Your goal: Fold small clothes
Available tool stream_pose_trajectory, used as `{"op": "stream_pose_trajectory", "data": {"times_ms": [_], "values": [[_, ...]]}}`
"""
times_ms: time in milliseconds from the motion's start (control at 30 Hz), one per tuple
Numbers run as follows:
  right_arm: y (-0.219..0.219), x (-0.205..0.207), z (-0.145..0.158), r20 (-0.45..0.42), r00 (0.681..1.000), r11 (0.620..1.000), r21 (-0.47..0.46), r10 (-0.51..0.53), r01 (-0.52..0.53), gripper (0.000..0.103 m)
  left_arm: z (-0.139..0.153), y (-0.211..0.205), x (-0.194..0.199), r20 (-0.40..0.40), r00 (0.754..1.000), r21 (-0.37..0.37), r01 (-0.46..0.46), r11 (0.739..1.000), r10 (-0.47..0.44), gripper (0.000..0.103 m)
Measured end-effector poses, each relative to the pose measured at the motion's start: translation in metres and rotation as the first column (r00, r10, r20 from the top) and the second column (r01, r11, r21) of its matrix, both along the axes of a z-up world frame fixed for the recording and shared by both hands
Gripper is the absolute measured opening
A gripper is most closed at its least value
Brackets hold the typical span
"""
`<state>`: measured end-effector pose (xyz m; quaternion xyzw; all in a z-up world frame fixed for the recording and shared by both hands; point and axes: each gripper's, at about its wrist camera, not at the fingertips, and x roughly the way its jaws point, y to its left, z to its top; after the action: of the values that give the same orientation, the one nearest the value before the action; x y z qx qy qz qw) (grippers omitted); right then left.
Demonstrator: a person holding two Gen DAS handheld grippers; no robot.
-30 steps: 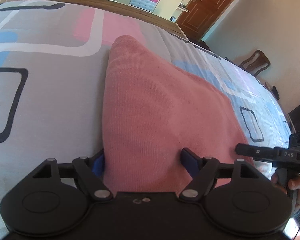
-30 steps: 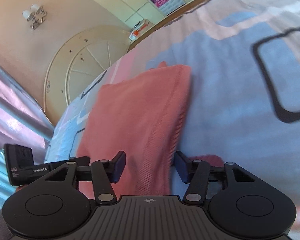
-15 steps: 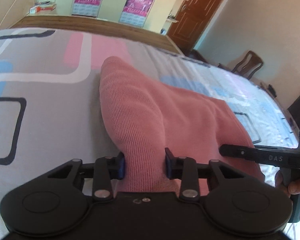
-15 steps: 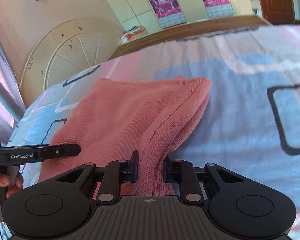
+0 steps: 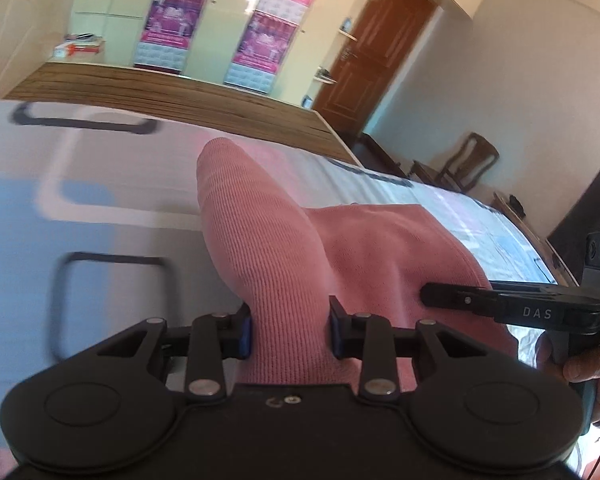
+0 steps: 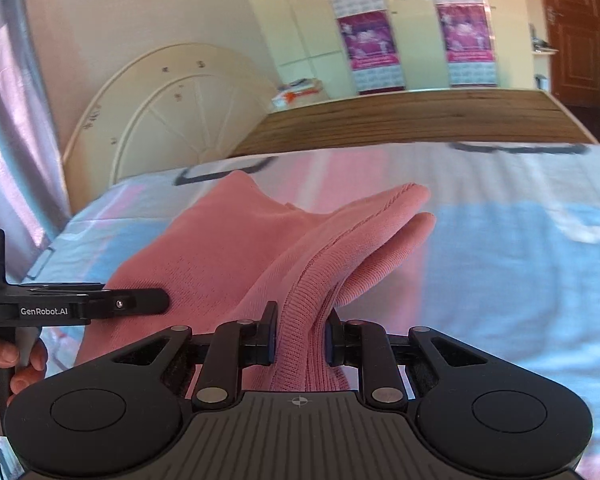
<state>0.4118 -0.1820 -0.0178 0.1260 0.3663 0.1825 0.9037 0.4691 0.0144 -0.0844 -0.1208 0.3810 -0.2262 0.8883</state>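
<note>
Pink knit garment lifted off the patterned bedsheet at its near edge, far part draped on the bed. Left gripper pinches one bunched corner between narrow jaws; right gripper clamps the other folded edge, layers fanning out ahead of it.

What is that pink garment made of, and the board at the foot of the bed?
The pink garment looks like soft, matte knitted fabric: fine ribs run along it and it drapes in folds. The footboard looks like wood or wood-look laminate, with streaky brown grain; which one cannot be told.
</note>
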Motion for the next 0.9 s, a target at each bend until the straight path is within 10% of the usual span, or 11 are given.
{"op": "stream_pose_trajectory", "data": {"times_ms": [367,533,900], "values": [[0.145,0.032,-0.051,-0.084,0.99,0.993,0.043,0.117,-0.114,0.021,-0.034,0.159,-0.029,-0.085,0.986,0.022,-0.145,0.989,0.146,0.044],[0.136,0.038,-0.093,-0.191,0.982,0.991,0.13,0.012,0.013,0.027,-0.051,0.169,-0.036,-0.104,0.979,-0.05,-0.183,0.982,0.177,0.044],[0.127,0.068,-0.059,-0.157,0.987,0.997,0.061,-0.04,0.05,0.05,-0.021,0.177,0.006,-0.056,0.986,-0.032,-0.157,0.987,0.155,0.063]]}}
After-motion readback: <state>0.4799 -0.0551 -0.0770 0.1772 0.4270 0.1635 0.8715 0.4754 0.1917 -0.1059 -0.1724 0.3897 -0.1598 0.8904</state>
